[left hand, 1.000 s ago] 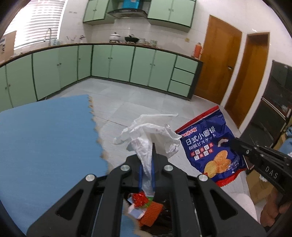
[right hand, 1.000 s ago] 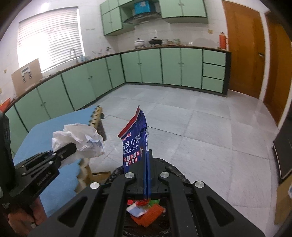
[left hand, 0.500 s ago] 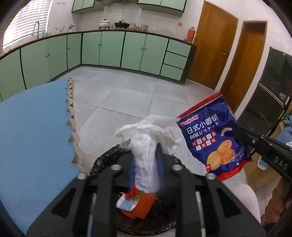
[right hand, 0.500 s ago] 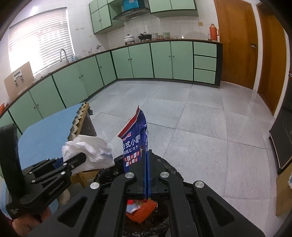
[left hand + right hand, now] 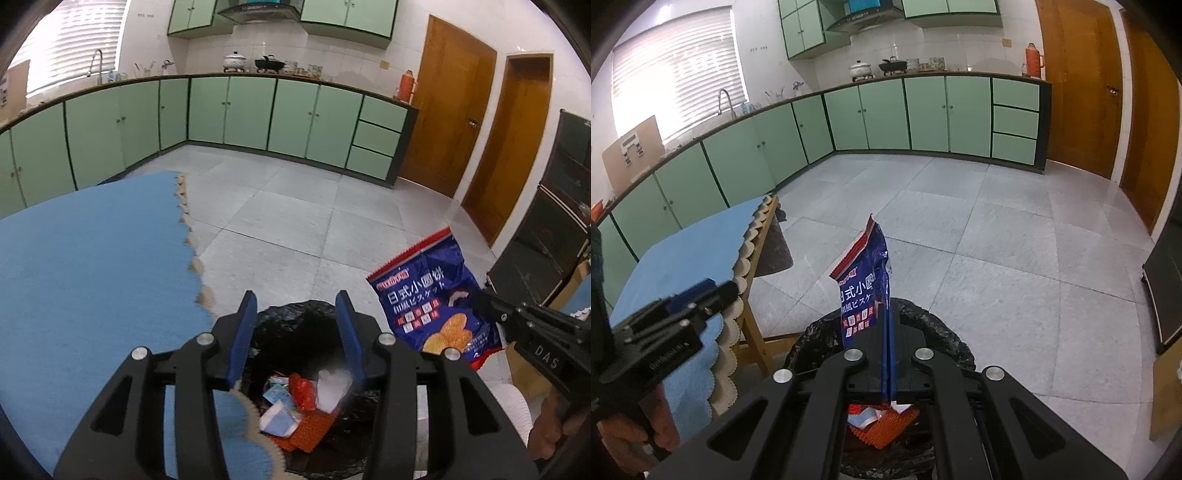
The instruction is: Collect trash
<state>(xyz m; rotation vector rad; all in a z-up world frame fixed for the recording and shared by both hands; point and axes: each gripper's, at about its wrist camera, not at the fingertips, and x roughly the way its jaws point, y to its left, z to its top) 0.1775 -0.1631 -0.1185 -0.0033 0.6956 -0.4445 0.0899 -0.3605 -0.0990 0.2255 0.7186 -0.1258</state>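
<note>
My left gripper [image 5: 295, 301] hovers over a bin lined with a black bag [image 5: 295, 314]; its jaws are opening with nothing between them. A crumpled white tissue [image 5: 332, 386], blurred, is down inside the bin among orange and red wrappers [image 5: 306, 424]. My right gripper [image 5: 888, 312] is shut on a blue and red snack bag [image 5: 862, 280], which stands upright above the bin [image 5: 945, 338]. In the left wrist view the snack bag [image 5: 432, 302] hangs at the right, pinched by the right gripper [image 5: 487, 308]. The right wrist view shows the left gripper [image 5: 705, 291] at the left.
A wooden table under a blue scalloped cloth [image 5: 92, 277] stands close to the bin's left side [image 5: 694, 254]. Grey tiled floor [image 5: 997, 240] stretches to green cabinets [image 5: 295, 114] and wooden doors [image 5: 450, 122]. A dark cabinet [image 5: 546, 236] is at the right. A hand [image 5: 624, 435] holds the left gripper.
The left gripper's jaws have parted and let go of the white tissue, which has dropped into the bin. The right gripper keeps its grip on the snack bag and has sunk slightly.
</note>
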